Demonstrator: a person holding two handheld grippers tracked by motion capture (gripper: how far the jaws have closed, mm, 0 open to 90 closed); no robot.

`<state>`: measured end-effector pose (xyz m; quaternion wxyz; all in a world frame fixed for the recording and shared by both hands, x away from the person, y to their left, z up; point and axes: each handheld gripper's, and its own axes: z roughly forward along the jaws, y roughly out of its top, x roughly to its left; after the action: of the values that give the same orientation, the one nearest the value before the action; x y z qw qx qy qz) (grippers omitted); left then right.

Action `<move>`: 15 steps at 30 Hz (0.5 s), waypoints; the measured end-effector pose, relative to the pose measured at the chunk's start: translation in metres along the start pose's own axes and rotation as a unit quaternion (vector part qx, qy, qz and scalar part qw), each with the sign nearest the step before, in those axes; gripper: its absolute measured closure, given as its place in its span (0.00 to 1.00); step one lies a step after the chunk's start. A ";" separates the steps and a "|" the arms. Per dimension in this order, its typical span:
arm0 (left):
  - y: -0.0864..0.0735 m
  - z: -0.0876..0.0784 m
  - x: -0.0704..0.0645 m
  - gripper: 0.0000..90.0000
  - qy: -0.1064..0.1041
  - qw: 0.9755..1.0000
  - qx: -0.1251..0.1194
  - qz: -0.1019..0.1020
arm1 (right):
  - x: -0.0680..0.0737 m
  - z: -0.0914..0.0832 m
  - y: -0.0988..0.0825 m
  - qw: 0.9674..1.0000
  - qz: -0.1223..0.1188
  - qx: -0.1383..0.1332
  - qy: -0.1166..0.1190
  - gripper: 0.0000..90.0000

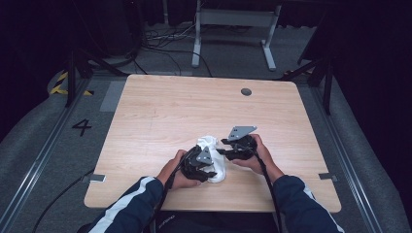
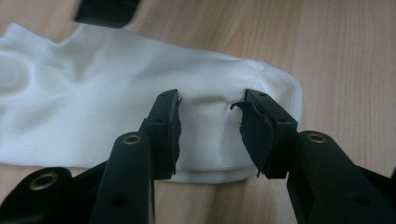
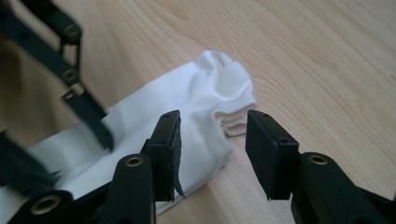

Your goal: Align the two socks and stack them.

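Note:
A white sock (image 1: 210, 143) lies flat on the wooden table (image 1: 160, 111), near its front edge. My left gripper (image 1: 211, 170) comes at it from the left, my right gripper (image 1: 221, 148) from the right. In the left gripper view the left gripper (image 2: 210, 126) is open, its jaws straddling one end of the sock (image 2: 93, 93) without pressing it. In the right gripper view the right gripper (image 3: 212, 144) is open too, one jaw over the sock's (image 3: 205, 93) edge and the other over bare wood. The left gripper's fingers (image 3: 86, 109) reach onto the sock farther along.
A round grommet hole (image 1: 246, 91) sits at the table's far right. Beyond the table are grey floor, loose cables (image 1: 165, 36) and a white metal frame (image 1: 233, 19). A "4" (image 1: 81, 127) is marked on the floor at the left.

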<state>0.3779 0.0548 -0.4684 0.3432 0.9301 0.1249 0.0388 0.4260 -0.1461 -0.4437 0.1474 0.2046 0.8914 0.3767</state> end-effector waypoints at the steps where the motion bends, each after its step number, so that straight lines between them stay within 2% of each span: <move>1: -0.001 0.000 0.001 0.64 -0.004 1.000 -0.003 -0.002 | -0.001 0.003 0.001 1.000 0.004 -0.002 0.003 0.61; 2: -0.001 0.000 0.001 0.64 -0.004 1.000 -0.003 -0.001 | -0.002 0.007 0.002 1.000 0.007 0.001 0.004 0.61; 3: -0.001 0.000 0.000 0.64 -0.002 1.000 0.003 0.009 | -0.002 0.012 0.002 1.000 0.003 0.008 -0.005 0.62; 7: -0.004 0.000 0.001 0.65 -0.008 1.000 -0.006 0.001 | -0.008 0.024 -0.003 0.999 0.018 0.040 -0.031 0.63; 10: -0.006 -0.001 0.001 0.65 -0.014 1.000 -0.008 -0.005 | -0.013 0.022 -0.009 0.998 0.037 0.043 -0.035 0.63; 15: -0.007 -0.002 -0.001 0.65 -0.012 1.000 -0.006 -0.005 | -0.017 0.013 -0.016 0.997 0.048 0.044 -0.043 0.65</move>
<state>0.3754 0.0612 -0.4712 0.3502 0.9279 0.1252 0.0271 0.4425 -0.1564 -0.4626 0.1581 0.2691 0.8890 0.3349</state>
